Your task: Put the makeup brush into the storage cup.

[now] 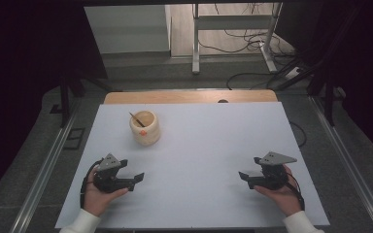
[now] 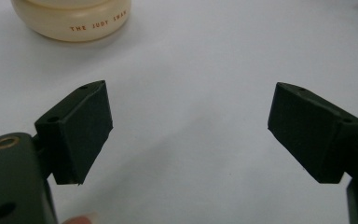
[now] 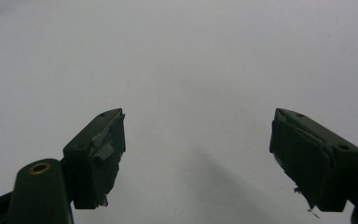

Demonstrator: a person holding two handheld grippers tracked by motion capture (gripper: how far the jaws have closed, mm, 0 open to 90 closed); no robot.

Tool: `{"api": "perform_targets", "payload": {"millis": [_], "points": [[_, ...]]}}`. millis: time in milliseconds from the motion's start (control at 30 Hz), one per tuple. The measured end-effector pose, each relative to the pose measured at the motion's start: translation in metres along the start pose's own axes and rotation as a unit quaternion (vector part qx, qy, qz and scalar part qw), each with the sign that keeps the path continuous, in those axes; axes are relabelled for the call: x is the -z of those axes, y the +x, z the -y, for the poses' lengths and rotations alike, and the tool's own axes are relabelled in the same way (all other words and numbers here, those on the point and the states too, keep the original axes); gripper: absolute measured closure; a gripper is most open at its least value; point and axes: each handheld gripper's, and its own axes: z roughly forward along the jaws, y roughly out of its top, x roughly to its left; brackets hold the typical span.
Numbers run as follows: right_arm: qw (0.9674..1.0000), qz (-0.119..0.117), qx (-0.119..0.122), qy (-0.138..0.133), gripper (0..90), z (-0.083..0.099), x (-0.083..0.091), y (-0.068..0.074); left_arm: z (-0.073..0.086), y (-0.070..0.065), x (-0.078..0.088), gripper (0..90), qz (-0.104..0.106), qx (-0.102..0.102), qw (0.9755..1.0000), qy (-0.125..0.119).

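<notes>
A cream ceramic cup (image 1: 145, 127) stands upright on the far left part of the white table (image 1: 209, 145), with a thin dark stick (image 1: 136, 119) leaning out over its far left rim and a small orange mark on its near wall. In the left gripper view the cup's rounded base (image 2: 74, 21) sits at the top left, printed with small orange lettering, well beyond the jaws.

The left gripper (image 1: 133, 180) rests low at the near left of the table, held in the person's left hand (image 1: 97, 194), its jaws spread wide and gripping nothing; bare table shows between them. It lies nearer to the cup than its partner does, and points inward across the table rather than straight at the cup, so it would have to turn toward the far side before reaching.

The right gripper (image 1: 245, 176) lies at the near right, cradled in the right hand (image 1: 279, 191), and points inward toward the left one. Its jaws also stand wide apart and empty, with scuffed tape on their inner pads (image 3: 105, 142). It is well apart from the cup.

Both tools sit level and symmetric near the table's front edge, which looks like a ready stance: open, clear of the cup, nothing yet approached. The cup, being on the left, seems the left gripper's job
</notes>
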Motion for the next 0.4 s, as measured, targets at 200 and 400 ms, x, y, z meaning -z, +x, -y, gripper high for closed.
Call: {"api": "perform_targets", "payload": {"millis": [200, 400], "points": [[1.0000, 0.001, -0.002, -0.001, 18.7, 0.0006, 0.0004, -0.0009, -0.0007, -0.0006, -0.0021, 14.3, 0.003, 0.000, 1.0000, 0.003], [0.9999, -0.005, -0.008, -0.006, 18.7, 0.0005, 0.0003, -0.0041, -0.0010, 0.0000, -0.0028, 14.4, 0.003, 0.006, 1.0000, 0.002]]}}
